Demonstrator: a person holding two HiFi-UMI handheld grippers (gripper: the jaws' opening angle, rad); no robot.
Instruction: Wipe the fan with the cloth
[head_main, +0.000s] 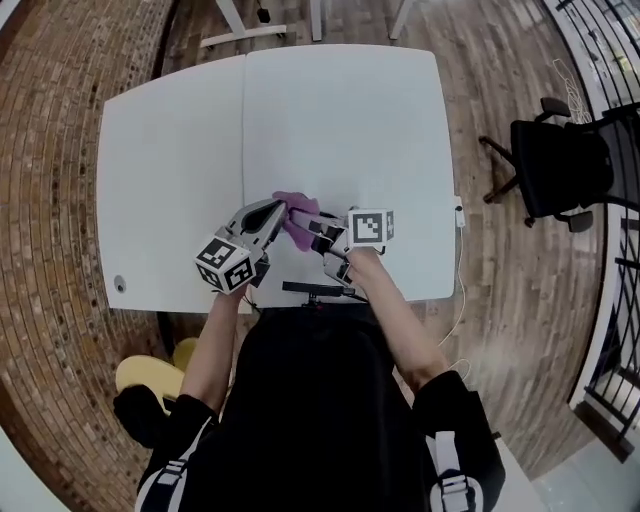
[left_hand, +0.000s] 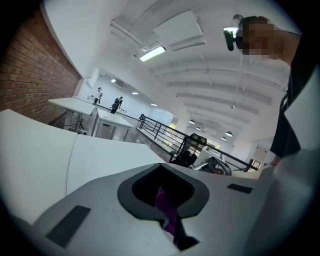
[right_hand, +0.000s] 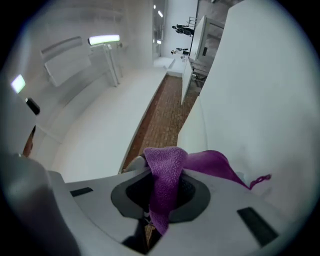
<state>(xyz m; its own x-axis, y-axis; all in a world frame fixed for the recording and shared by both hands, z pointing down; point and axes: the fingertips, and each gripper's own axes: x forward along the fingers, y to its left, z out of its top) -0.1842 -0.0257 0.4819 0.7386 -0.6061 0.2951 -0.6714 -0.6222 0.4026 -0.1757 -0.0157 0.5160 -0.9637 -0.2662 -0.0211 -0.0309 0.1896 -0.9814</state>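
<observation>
A purple cloth (head_main: 297, 216) hangs between my two grippers above the front part of the white table (head_main: 330, 120). My left gripper (head_main: 281, 211) comes in from the left, and its jaws are shut on a thin fold of the cloth (left_hand: 166, 210). My right gripper (head_main: 314, 228) meets it from the right, shut on a thicker bunch of the cloth (right_hand: 165, 182) that drapes over its jaws with a loose thread trailing. Both grippers point roughly level. No fan shows in any view.
A black office chair (head_main: 558, 165) stands on the brick floor right of the table. A yellow stool (head_main: 150, 375) sits at my lower left. A white cable (head_main: 460, 260) hangs off the table's right front corner. A dark bar (head_main: 315, 290) lies along the front edge.
</observation>
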